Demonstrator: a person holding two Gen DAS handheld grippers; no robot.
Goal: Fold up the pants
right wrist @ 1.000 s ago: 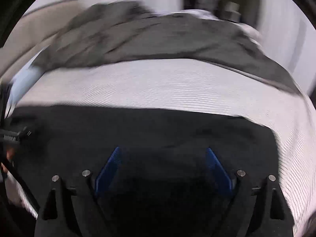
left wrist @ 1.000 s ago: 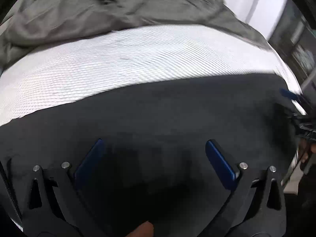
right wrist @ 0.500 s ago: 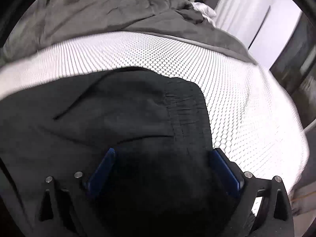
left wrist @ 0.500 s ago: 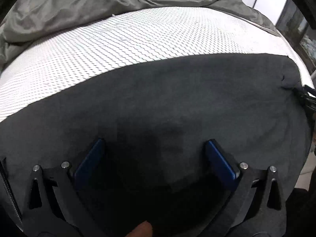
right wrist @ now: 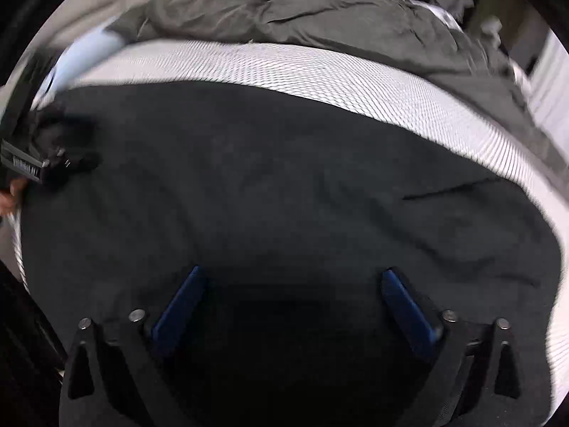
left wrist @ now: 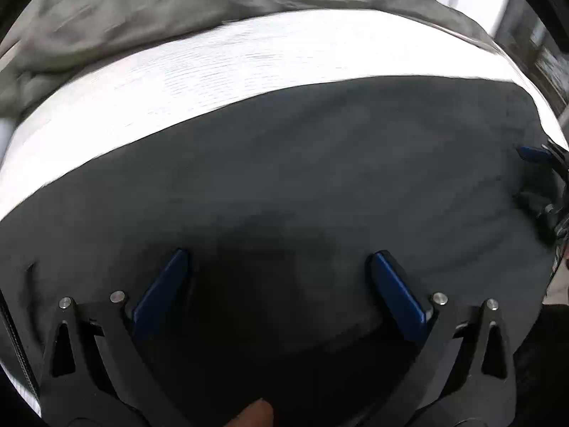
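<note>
Dark soft pants (left wrist: 320, 163) lying flat under and ahead of both grippers | I'm seeing left gripper (left wrist: 281, 267) and right gripper (right wrist: 291, 284) both spread wide, holding nothing | limp, light, probably bunching | I'm favouring pinching an edge.

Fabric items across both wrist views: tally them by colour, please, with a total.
Black: 1, the pants, spread flat on the mattress under both open tools.
Grey: 1, the rumpled duvet at the far side.
White: 1, the honeycomb-textured mattress cover.
Total: 3
</note>
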